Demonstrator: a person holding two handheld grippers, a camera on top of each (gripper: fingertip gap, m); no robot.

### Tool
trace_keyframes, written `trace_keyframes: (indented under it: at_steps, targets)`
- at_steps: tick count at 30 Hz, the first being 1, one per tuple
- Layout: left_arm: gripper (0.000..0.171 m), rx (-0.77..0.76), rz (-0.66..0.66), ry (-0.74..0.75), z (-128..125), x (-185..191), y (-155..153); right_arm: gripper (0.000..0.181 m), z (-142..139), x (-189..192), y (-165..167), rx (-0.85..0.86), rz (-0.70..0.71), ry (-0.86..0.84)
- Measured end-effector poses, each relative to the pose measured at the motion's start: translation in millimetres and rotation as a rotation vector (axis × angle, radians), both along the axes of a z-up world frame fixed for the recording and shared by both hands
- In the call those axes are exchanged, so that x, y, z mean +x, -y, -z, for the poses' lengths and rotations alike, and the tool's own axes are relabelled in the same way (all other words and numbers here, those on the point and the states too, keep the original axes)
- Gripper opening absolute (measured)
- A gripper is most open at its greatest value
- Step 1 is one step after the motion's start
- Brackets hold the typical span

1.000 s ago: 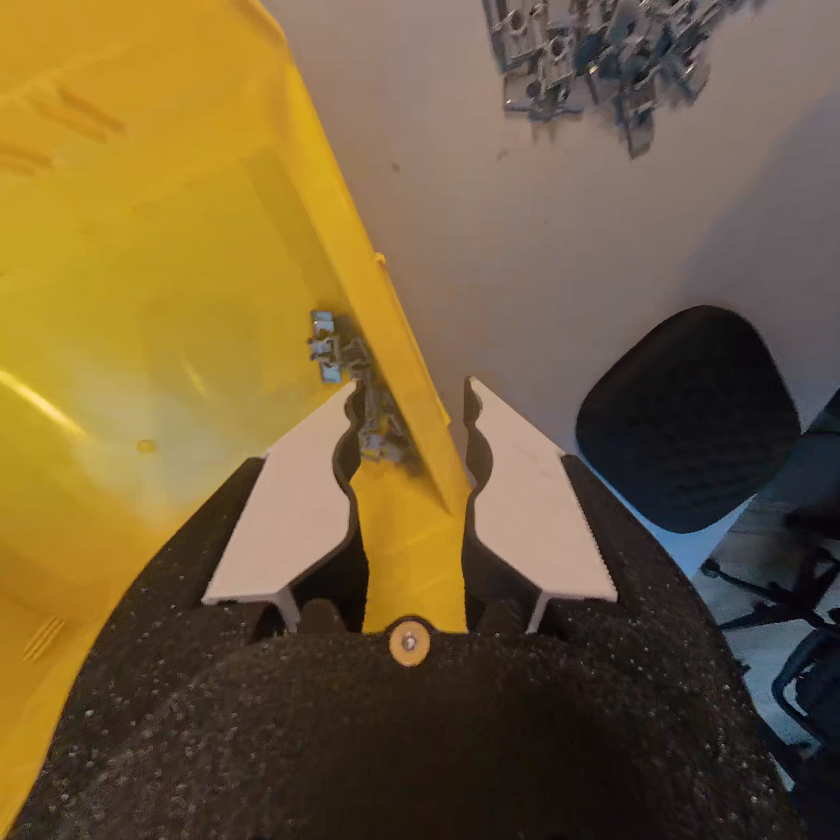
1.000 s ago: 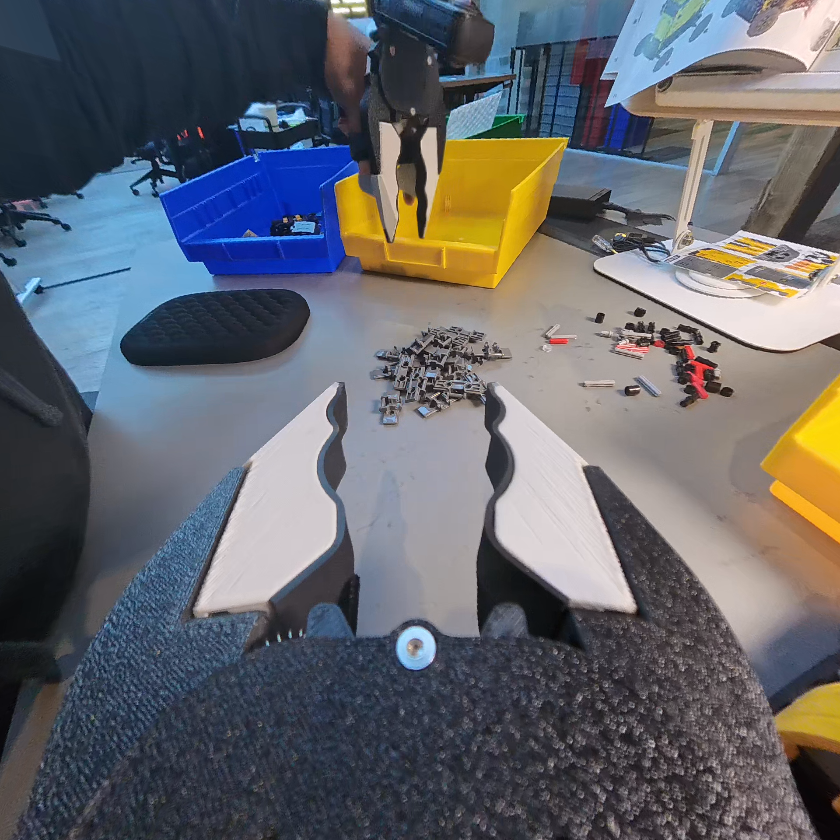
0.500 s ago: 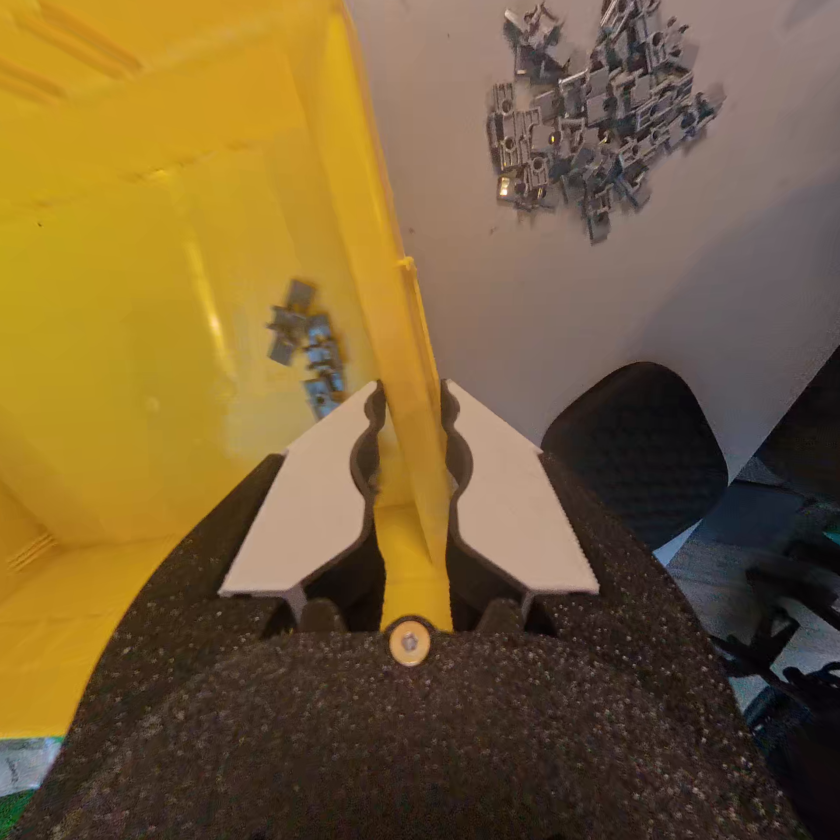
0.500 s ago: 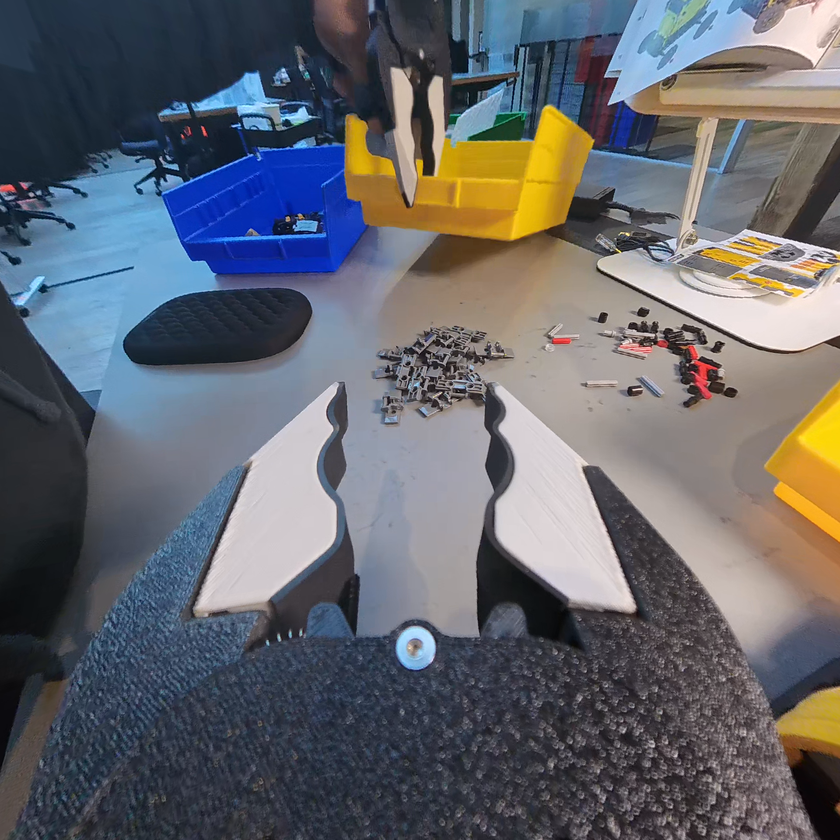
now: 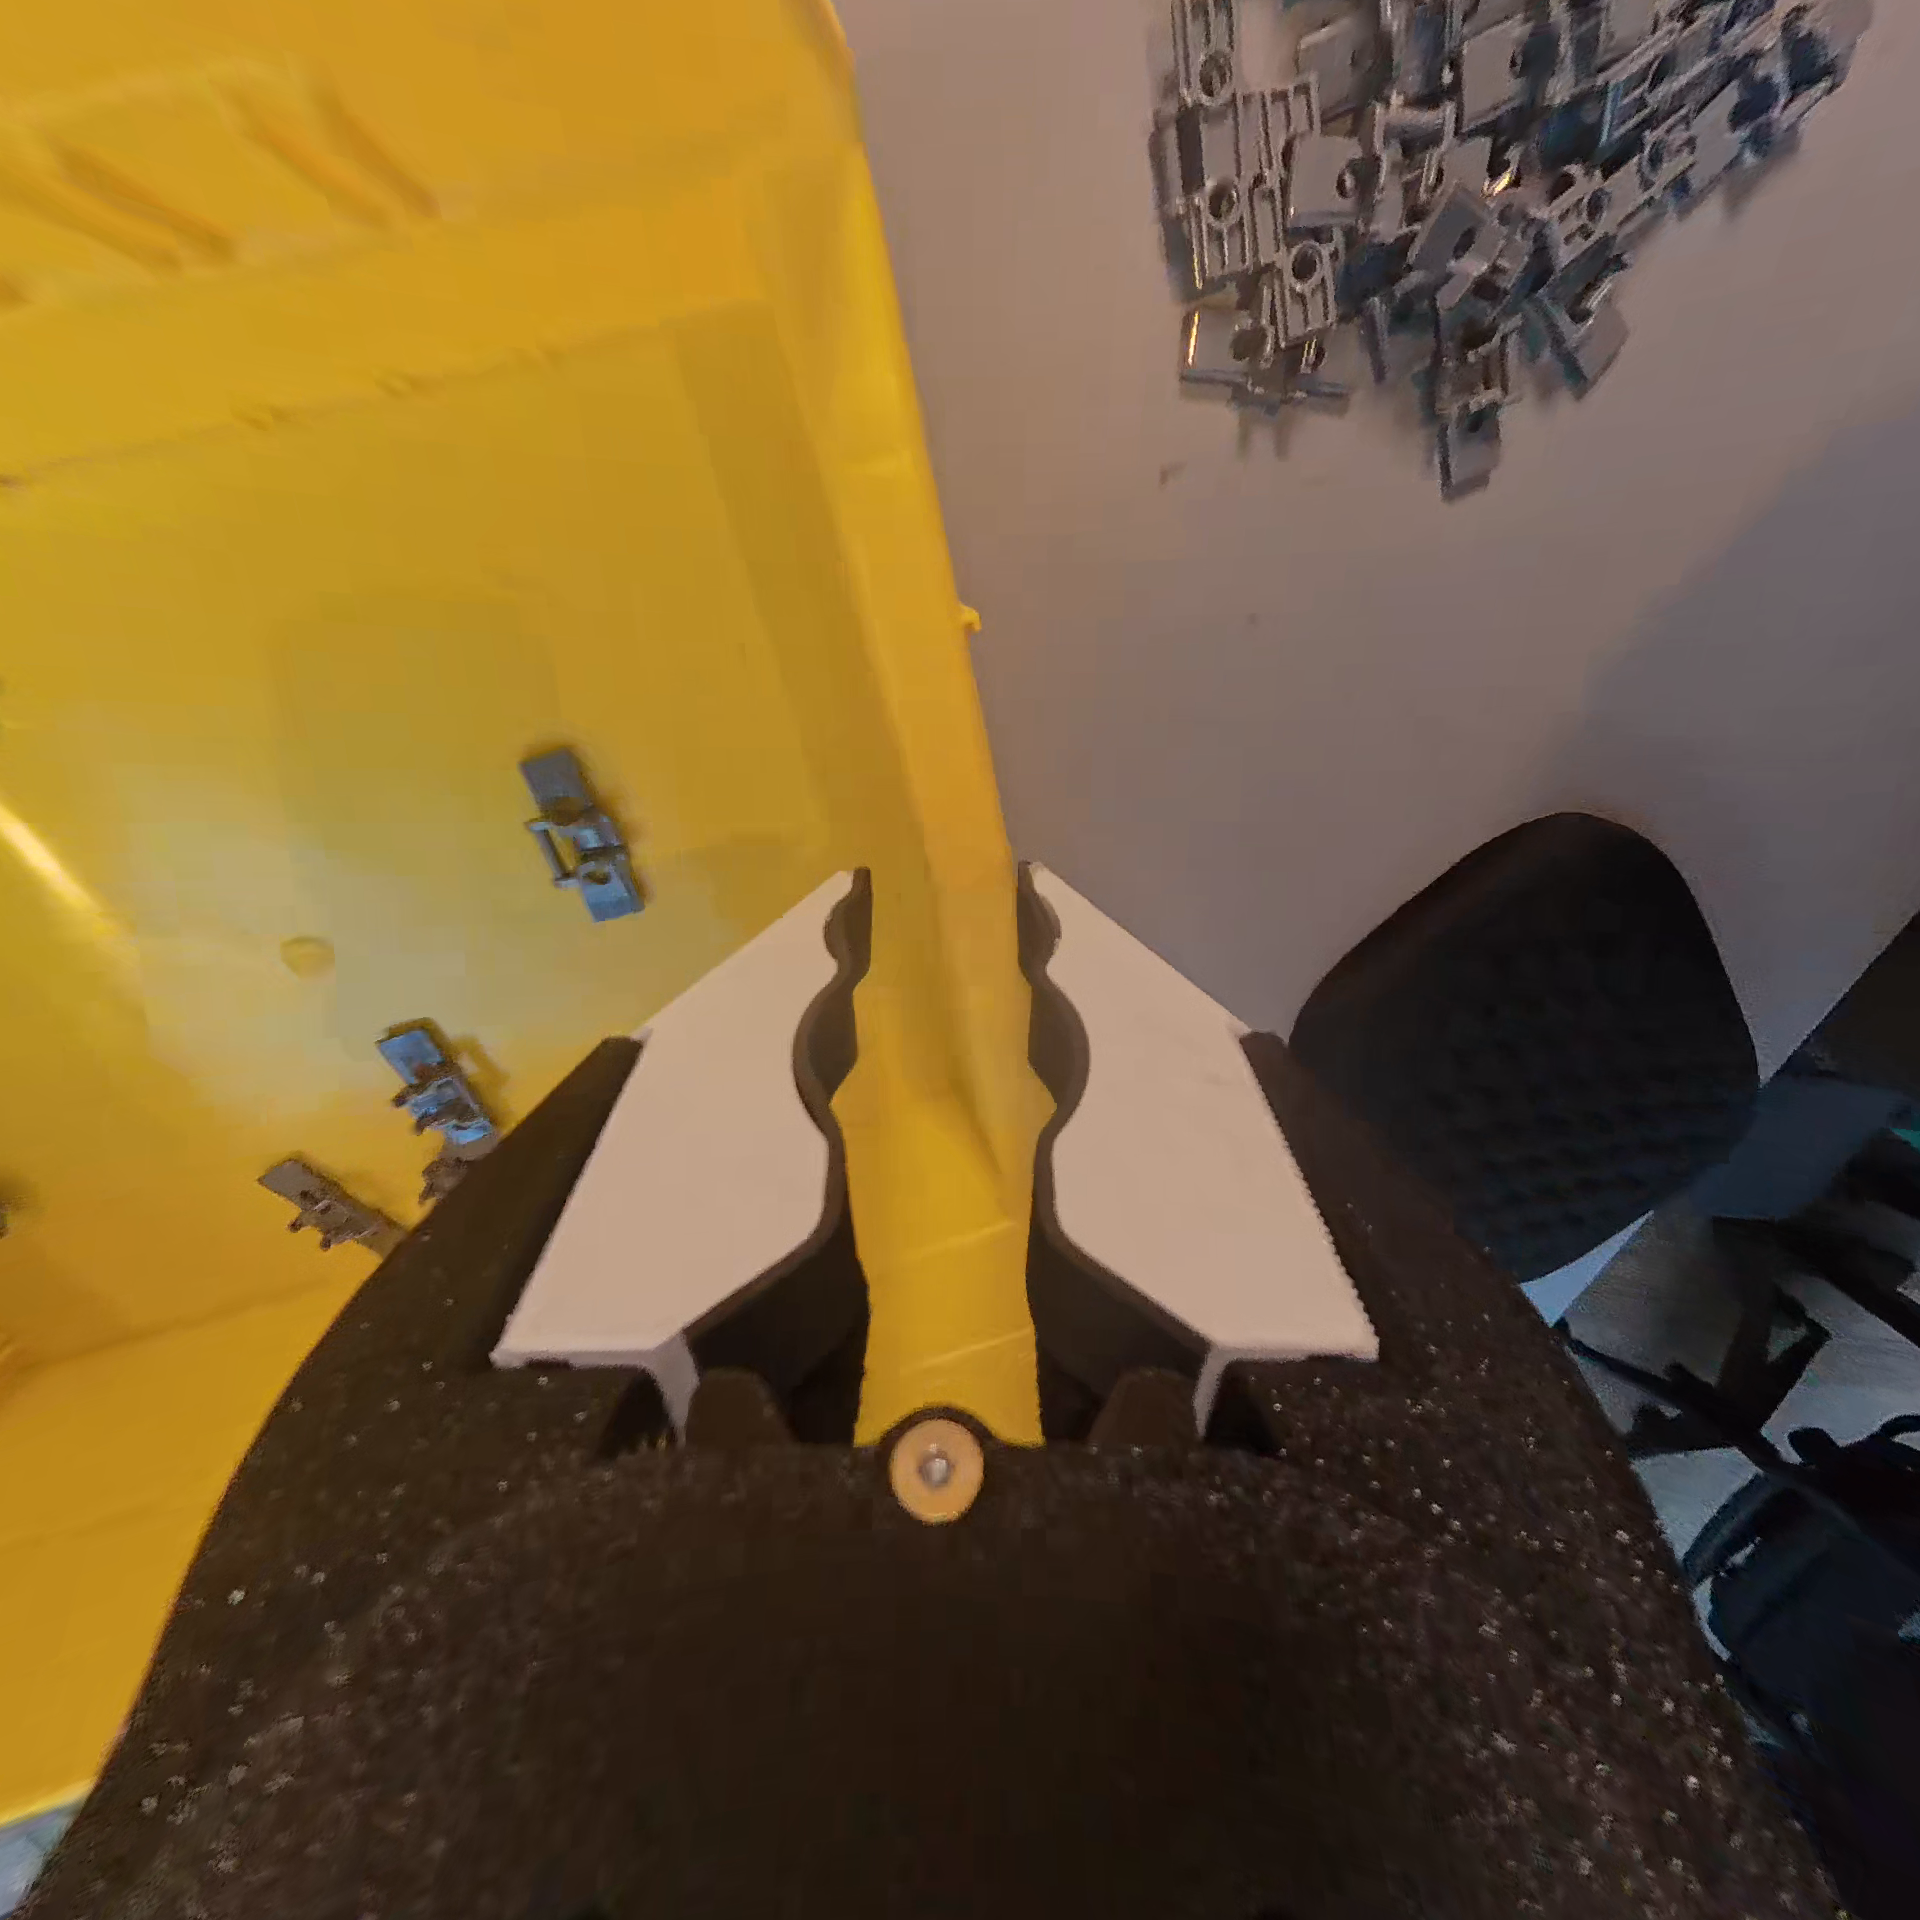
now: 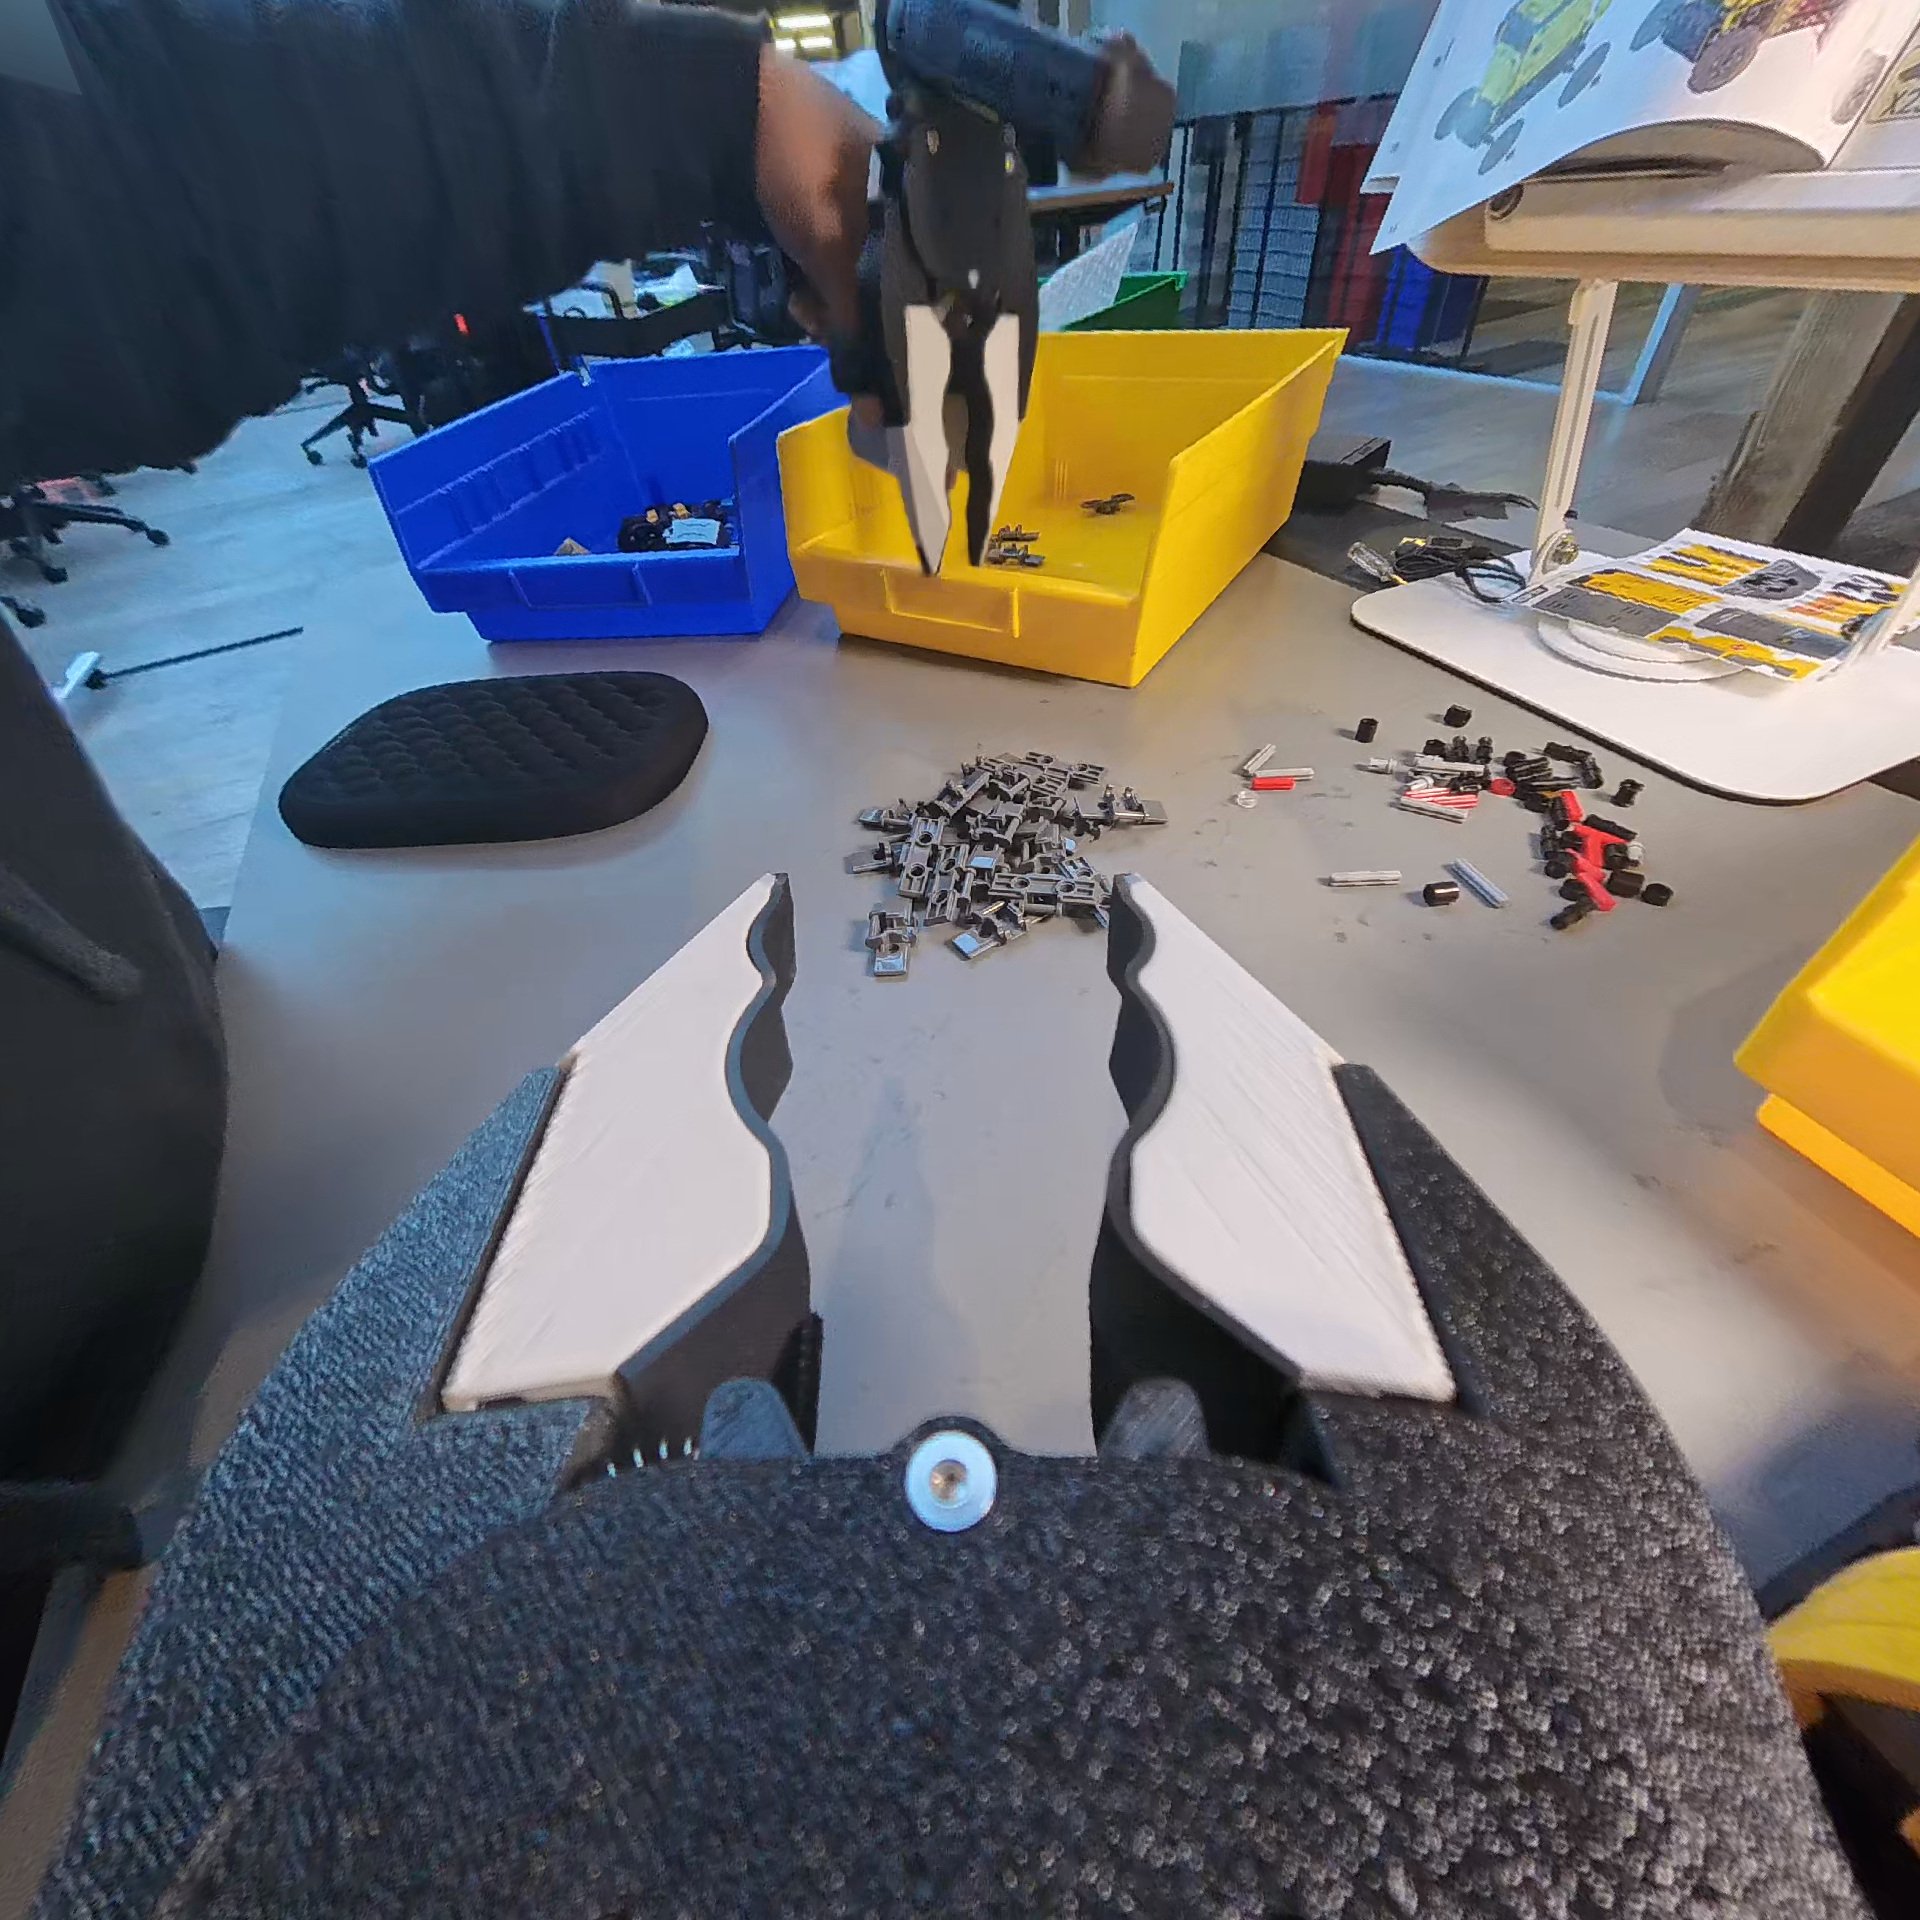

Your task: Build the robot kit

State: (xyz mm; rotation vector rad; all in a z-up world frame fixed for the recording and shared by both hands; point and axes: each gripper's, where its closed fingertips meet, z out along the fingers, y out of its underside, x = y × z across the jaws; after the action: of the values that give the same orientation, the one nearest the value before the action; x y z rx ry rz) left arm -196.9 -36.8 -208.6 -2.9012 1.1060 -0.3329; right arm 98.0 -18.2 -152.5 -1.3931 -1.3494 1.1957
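My left gripper [image 5: 940, 883] is shut on the front wall of a yellow bin [image 5: 416, 520]. Several grey plastic parts [image 5: 582, 831] lie scattered on the bin's floor. In the right wrist view the left gripper [image 6: 956, 566] points down at the front lip of the yellow bin [image 6: 1195, 520], which is low at the table. My right gripper [image 6: 945, 894] is open and empty, hovering just short of a pile of grey parts [image 6: 997, 842] on the grey table [image 6: 1247, 1039]. That pile also shows in the left wrist view [image 5: 1455, 208].
A blue bin [image 6: 582, 499] stands left of the yellow one. A black padded rest [image 6: 499, 753] lies at the table's left. Small red, black and grey parts [image 6: 1558, 821] lie to the right. A white stand with a booklet [image 6: 1621, 665] and another yellow bin [image 6: 1849, 1060] are at the right. The grippers' ends are close to 30 cm from one another.
The left gripper closed on the bin wall and lifted the bin; the bin has now come back down towards the table, and the grey parts inside it have spread. The right gripper has not moved.
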Motion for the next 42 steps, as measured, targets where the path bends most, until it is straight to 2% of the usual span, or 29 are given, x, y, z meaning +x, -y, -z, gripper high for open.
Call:
trace_keyframes:
  at_steps: [3, 5, 7, 12, 13, 14, 16, 17, 18, 21, 24, 26, 28, 30, 31, 34, 36, 39, 42]
  targets:
    - [0.028, 0.132, -0.108, -0.001, -27, -28, -34, 0.061, 1, 0, 0, -0.007, -0.004, 0.003]
    - [0.031, 0.177, -0.202, -0.008, -30, -47, -52, 0.061, 1, 0, 0, -0.006, -0.005, 0.003]
    - [0.037, 0.146, -0.239, -0.027, -16, -57, -57, 0.061, 0, 0, 0, -0.005, -0.006, 0.003]
    - [0.041, 0.032, -0.195, -0.139, 37, -64, -47, 0.061, -2, 1, -1, -0.003, 0.003, -0.009]
    - [0.038, 0.036, -0.184, -0.169, 43, -65, -47, 0.061, -1, 1, -1, -0.004, 0.002, -0.009]
    - [0.022, 0.064, -0.162, -0.207, 41, -69, -50, 0.061, -1, 1, -1, -0.005, 0.002, -0.008]
    - [0.013, 0.047, -0.145, -0.197, 40, -63, -45, 0.061, -1, 1, 0, -0.005, -0.001, -0.006]
    - [0.000, 0.061, -0.124, -0.212, 37, -63, -44, 0.061, -1, 1, 0, -0.003, -0.002, -0.006]
    - [0.000, 0.091, -0.105, -0.217, 30, -62, -46, 0.061, -1, 1, 0, -0.001, -0.002, -0.006]
    - [0.000, 0.198, -0.098, -0.086, -8, -28, -53, 0.061, -1, 1, 1, 0.006, -0.004, -0.007]
    - [0.000, 0.272, 0.006, 0.022, -39, 25, -50, 0.061, 0, 0, 2, 0.007, -0.009, 0.002]
    - [0.000, 0.276, 0.082, 0.078, -43, 61, -43, 0.061, 1, 0, 2, 0.010, -0.010, 0.006]
    - [0.000, 0.276, 0.162, 0.016, -34, 73, -40, 0.061, 0, 0, 2, 0.015, -0.006, 0.003]
    - [0.000, 0.285, 0.171, -0.055, -25, 64, -47, 0.061, -1, 1, 1, 0.019, 0.000, -0.003]
    - [0.000, 0.295, 0.138, -0.089, -23, 52, -55, 0.061, -2, 1, 1, 0.020, 0.002, -0.007]
    - [0.019, 0.255, -0.005, -0.140, -18, 6, -68, 0.061, -3, 2, 1, 0.021, 0.003, -0.016]
    - [0.022, 0.255, -0.097, -0.169, -11, -25, -76, 0.061, -4, 2, 1, 0.020, 0.001, -0.019]
    - [0.030, 0.197, -0.187, -0.226, 10, -62, -73, 0.061, -4, 2, 2, 0.023, -0.003, -0.017]
    - [0.033, 0.136, -0.238, -0.250, 30, -81, -67, 0.061, -3, 2, 2, 0.025, -0.003, -0.017]
